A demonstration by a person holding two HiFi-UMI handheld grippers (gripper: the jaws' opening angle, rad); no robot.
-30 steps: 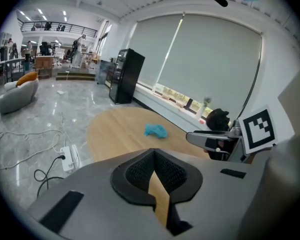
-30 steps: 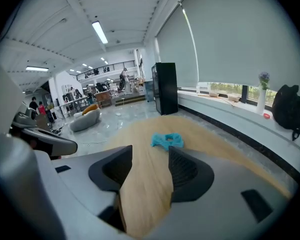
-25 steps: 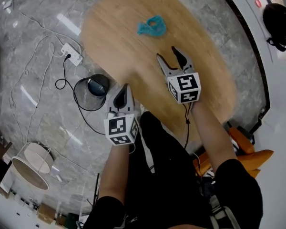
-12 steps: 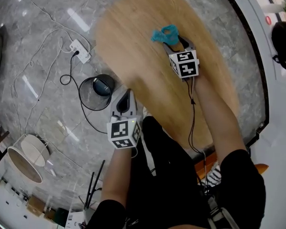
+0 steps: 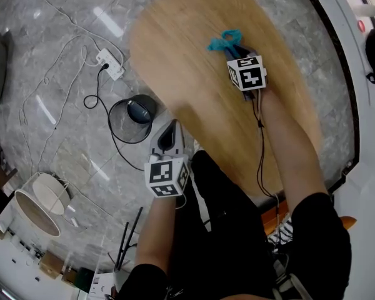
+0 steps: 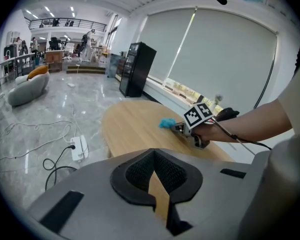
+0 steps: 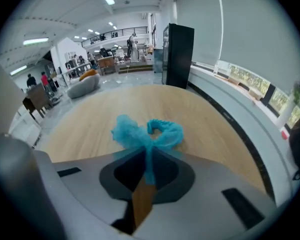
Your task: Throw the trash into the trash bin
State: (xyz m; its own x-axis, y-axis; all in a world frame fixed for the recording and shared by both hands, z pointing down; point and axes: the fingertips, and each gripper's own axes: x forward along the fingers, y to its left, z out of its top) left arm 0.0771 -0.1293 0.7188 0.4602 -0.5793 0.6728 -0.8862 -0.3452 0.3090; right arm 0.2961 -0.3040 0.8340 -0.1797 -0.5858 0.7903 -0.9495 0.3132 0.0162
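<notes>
The trash is a crumpled blue net [image 5: 225, 40] lying on the far part of the oval wooden table [image 5: 194, 99]. My right gripper [image 5: 239, 47] reaches it from the near side. Its jaws have just been closing, and in the right gripper view the blue net [image 7: 149, 133] is pinched into a strand between them at my right gripper [image 7: 146, 156]. My left gripper [image 5: 169, 132] hangs shut and empty off the table's near left edge, beside the black wire trash bin [image 5: 133, 119] on the floor. In the left gripper view the blue net [image 6: 166, 123] shows at the right gripper's tip.
A white power strip [image 5: 109, 64] with cables trailing across the grey marble floor lies left of the table, one black cable running to the bin. A white round stool [image 5: 36, 210] stands at the lower left. A dark wall edge [image 5: 347, 74] curves along the right.
My right gripper has travelled across the table to the blue net, and its open jaws have closed round it. My left gripper has hardly shifted.
</notes>
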